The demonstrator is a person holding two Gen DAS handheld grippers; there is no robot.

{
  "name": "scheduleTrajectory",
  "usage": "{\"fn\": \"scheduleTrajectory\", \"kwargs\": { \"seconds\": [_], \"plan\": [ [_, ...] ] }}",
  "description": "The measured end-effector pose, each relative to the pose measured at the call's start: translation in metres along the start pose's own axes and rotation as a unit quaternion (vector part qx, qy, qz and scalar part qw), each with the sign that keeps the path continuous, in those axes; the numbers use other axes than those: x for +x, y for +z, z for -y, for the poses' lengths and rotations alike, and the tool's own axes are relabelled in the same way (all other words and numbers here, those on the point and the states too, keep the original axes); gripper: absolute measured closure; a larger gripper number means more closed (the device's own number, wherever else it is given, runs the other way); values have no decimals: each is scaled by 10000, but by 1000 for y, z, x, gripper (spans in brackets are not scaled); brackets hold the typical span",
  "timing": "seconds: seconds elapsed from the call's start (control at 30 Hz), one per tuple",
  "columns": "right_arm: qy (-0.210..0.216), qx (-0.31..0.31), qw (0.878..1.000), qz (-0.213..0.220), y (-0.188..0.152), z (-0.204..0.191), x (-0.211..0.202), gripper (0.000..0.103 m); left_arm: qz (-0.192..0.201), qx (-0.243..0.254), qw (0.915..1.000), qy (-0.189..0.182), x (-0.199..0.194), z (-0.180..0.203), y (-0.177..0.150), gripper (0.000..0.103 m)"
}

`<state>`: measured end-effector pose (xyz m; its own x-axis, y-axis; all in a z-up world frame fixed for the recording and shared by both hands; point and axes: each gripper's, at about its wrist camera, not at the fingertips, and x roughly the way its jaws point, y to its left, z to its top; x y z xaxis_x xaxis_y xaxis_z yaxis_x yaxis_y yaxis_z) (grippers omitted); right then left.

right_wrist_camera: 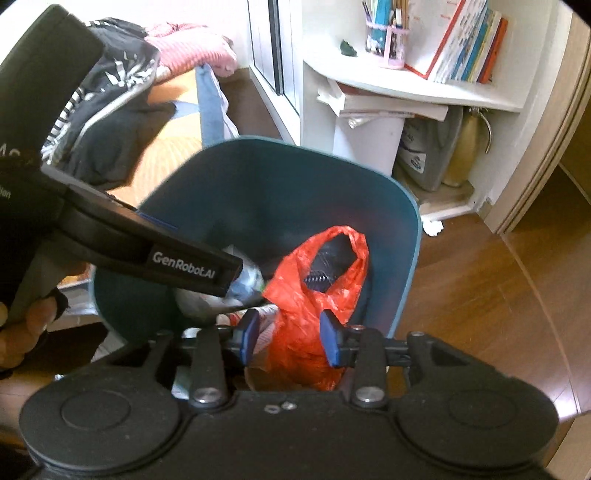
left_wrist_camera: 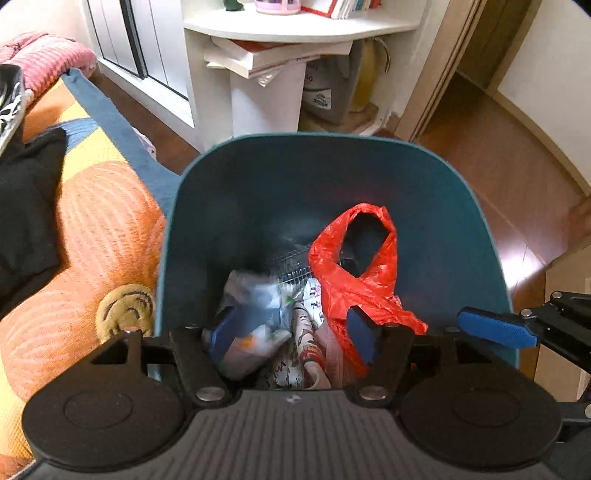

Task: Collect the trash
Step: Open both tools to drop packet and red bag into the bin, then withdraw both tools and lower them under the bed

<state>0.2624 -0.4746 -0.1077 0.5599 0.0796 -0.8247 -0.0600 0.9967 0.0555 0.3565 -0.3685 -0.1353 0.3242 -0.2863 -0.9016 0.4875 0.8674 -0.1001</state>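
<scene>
A teal trash bin [left_wrist_camera: 461, 221] stands on the floor below both grippers; it also shows in the right wrist view [right_wrist_camera: 402, 236]. Inside lie a red plastic bag [left_wrist_camera: 354, 273], crumpled wrappers and a blurred pale packet [left_wrist_camera: 255, 314]. My left gripper [left_wrist_camera: 293, 334] is open over the bin, the pale packet between its blue fingers and loose. My right gripper [right_wrist_camera: 290, 338] is open just above the red bag [right_wrist_camera: 321, 295]. The left gripper's body [right_wrist_camera: 177, 258] crosses the right wrist view and hides part of the bin's contents.
An orange and yellow bedspread [left_wrist_camera: 92, 229] with dark clothes [left_wrist_camera: 26, 199] lies left of the bin. A white shelf unit [left_wrist_camera: 295, 26] with books stands behind it. A crumpled white paper [right_wrist_camera: 433, 227] lies on the wooden floor [right_wrist_camera: 498, 288] at the shelf's foot.
</scene>
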Motion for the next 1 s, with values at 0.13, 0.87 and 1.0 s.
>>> {"fn": "scheduleTrajectory", "kwargs": {
  "seconds": [0.13,0.87,1.0],
  "plan": [
    [164,-3,9997,174,4,-8,-23,66,181,-65,9998,-43,-27,-6,-7,38],
    [1221,-828,9867,683,4,-152,-101,60,1089,-749,9907,320,-208,-114,-133,38],
    [1475,-1123,9811,556,0,-185,-89,58,1042,-982,9888,427,-222,-150,-170,32]
  ]
}}
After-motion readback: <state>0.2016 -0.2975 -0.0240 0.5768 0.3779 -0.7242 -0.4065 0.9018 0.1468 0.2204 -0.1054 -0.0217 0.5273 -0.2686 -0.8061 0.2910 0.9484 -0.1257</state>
